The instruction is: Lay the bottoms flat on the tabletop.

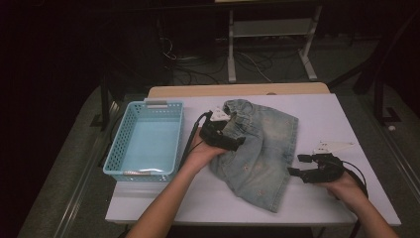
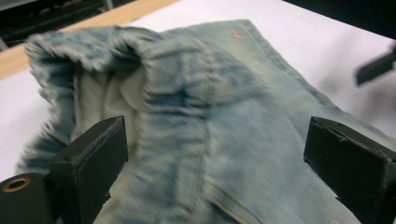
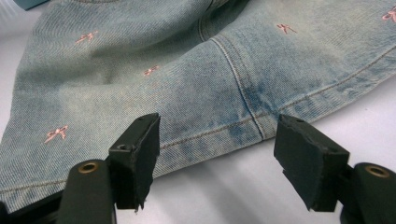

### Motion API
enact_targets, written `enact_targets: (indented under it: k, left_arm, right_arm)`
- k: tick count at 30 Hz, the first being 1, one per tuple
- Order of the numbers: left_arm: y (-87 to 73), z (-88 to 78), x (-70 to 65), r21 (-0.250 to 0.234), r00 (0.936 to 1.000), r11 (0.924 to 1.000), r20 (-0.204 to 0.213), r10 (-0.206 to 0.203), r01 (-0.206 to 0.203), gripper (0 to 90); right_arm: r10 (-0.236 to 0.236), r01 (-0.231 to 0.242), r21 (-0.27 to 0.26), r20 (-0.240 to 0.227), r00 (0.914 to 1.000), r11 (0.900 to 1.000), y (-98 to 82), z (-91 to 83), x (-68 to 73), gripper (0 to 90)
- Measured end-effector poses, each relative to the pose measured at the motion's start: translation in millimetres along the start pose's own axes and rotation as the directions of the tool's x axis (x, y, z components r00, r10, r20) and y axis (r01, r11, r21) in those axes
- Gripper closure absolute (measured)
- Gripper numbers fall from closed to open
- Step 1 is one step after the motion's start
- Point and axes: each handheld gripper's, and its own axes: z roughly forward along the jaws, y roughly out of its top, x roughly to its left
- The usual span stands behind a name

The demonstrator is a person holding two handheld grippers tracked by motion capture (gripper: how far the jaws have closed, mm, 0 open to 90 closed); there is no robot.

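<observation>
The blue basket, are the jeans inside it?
No, the blue basket holds nothing, and the jeans lie beside it on the white table.

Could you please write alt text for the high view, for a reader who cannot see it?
Faded denim shorts lie crumpled on a white table, with the left gripper open over their waistband side and the right gripper open just off their right edge. A light blue basket stands to the left of the shorts.
</observation>
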Motion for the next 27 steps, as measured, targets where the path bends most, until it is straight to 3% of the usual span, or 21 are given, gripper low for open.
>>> enact_targets:
  k: [9, 14, 16, 23, 27]
  left_arm:
    - [-24.6, -19.1, -36.0, 0.021, 0.9964, 0.9994, 0.082, 0.025, -0.027, 9.0]
    - [-38.9, -20.4, -59.3, 0.04, 0.9916, 0.9968, 0.112, 0.065, -0.07, 13.2]
    - [-46.7, -18.2, -65.7, 0.05, 0.9911, 0.9964, 0.117, 0.063, -0.069, 14.6]
    - [-58.6, -0.2, -71.9, 0.099, 0.9875, 0.9893, 0.127, 0.094, -0.107, 27.7]
    - [-62.5, 9.6, -72.7, 0.143, 0.9856, 0.9813, 0.129, 0.11, -0.128, 36.2]
  right_arm:
    - [-0.003, 0.003, 0.004, 0.0, 1.0, 1.0, -0.1, 0.8, 0.6, 30.8]
    - [-0.003, 0.003, 0.003, 0.002, 1.0, 1.0, -0.2, 0.8, 0.1, 30.8]
    - [-0.001, 0.001, 0.003, 0.002, 1.0, 1.0, -0.4, 0.4, -0.1, 30.8]
    - [-0.005, 0.005, 0.008, 0.002, 1.0, 1.0, -0.1, 1.3, -0.4, 30.8]
    - [-0.004, 0.004, 0.01, 0.002, 1.0, 1.0, -0.3, 1.7, -1.4, 30.8]
